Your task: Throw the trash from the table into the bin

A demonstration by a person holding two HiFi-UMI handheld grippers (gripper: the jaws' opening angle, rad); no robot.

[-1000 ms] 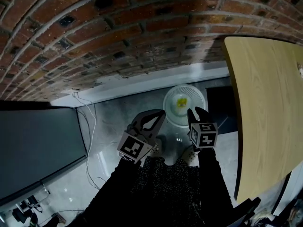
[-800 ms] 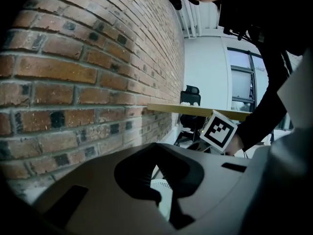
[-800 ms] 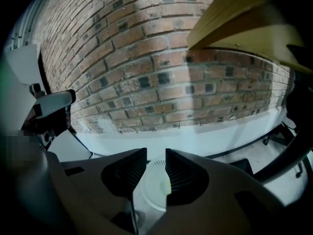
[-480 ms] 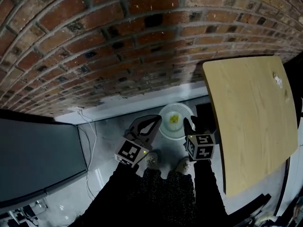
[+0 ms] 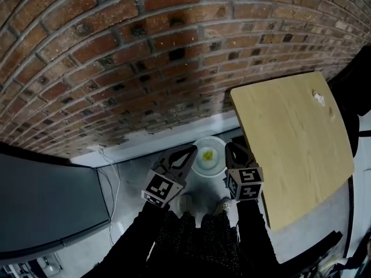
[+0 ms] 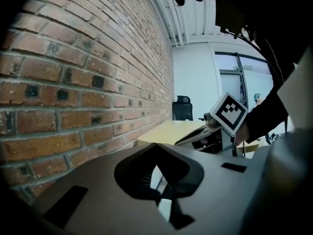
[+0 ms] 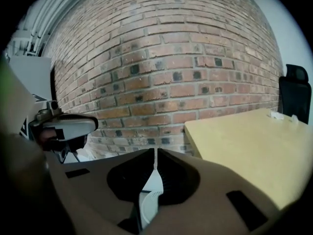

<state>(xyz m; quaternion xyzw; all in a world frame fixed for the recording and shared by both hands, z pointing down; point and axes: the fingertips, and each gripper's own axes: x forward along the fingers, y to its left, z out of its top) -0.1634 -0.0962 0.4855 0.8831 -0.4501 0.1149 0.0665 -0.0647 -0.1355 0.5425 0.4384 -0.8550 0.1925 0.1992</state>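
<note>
Hanging nearest in the head view are two dark sleeves (image 5: 203, 242), each ending in a gripper with a marker cube. Below them a pair of light shoes (image 5: 185, 201) stands on the grey floor.

The left gripper (image 5: 193, 149) has its fingers brought together at the tips, leaving only the hollow behind them, and nothing sits in it. The right gripper (image 5: 233, 148) has just been closing. Its fingers are down to a hairline slit with nothing between them, as the right gripper view shows.

Between and just beyond the two sets of fingertips stands the white bin (image 5: 213, 169) on the floor. A yellow-green bit of trash (image 5: 207, 153) lies inside it. To the left, a white cable (image 5: 113, 178) trails across the floor beside a dark flat panel (image 5: 46, 201).

Past the bin a white skirting strip (image 5: 151, 141) runs along the foot of the brick wall (image 5: 145, 57).

On the right, the pale wooden counter (image 5: 290, 143) stands with one corner close to the bin. A small white scrap (image 5: 318, 97) lies near its far end, well apart from both grippers. Farther off, the gripper views show a black office chair (image 7: 295, 89) beyond the counter.
</note>
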